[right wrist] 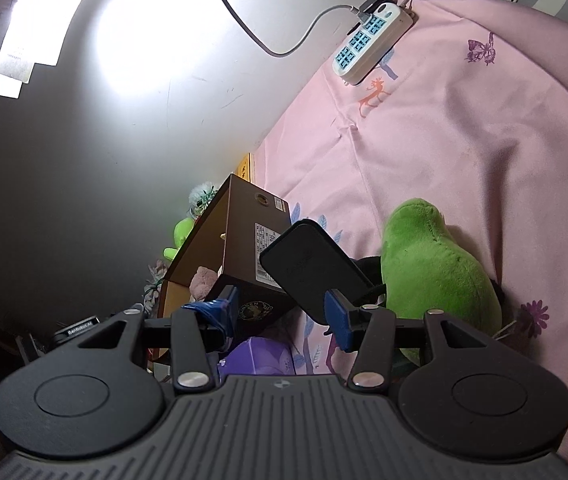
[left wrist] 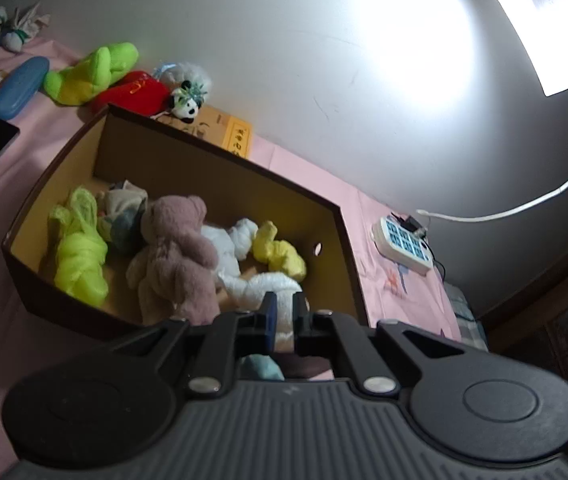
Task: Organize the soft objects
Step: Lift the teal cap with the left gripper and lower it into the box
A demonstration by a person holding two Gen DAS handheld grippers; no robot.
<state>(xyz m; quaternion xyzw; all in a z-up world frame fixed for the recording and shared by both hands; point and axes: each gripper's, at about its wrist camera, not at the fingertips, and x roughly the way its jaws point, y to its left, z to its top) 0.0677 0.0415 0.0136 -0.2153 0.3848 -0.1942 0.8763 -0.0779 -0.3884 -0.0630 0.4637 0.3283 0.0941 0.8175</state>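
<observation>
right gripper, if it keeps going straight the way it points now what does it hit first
Probably the dark flat case standing right ahead of the open right gripper, between its fingertips; the brown box sits just behind. Depth is hard to judge.

grey wall (left wrist: 284,60) with bright light patch (left wrist: 412,40), pink printed bedsheet (right wrist: 464,140), white power strip (right wrist: 368,44)

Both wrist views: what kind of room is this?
Probably a bedroom at home. A pink printed sheet covers the surface like a bed, a power strip lies on it by the wall, and plush toys sit in and around a cardboard box, such as the bear.
</observation>
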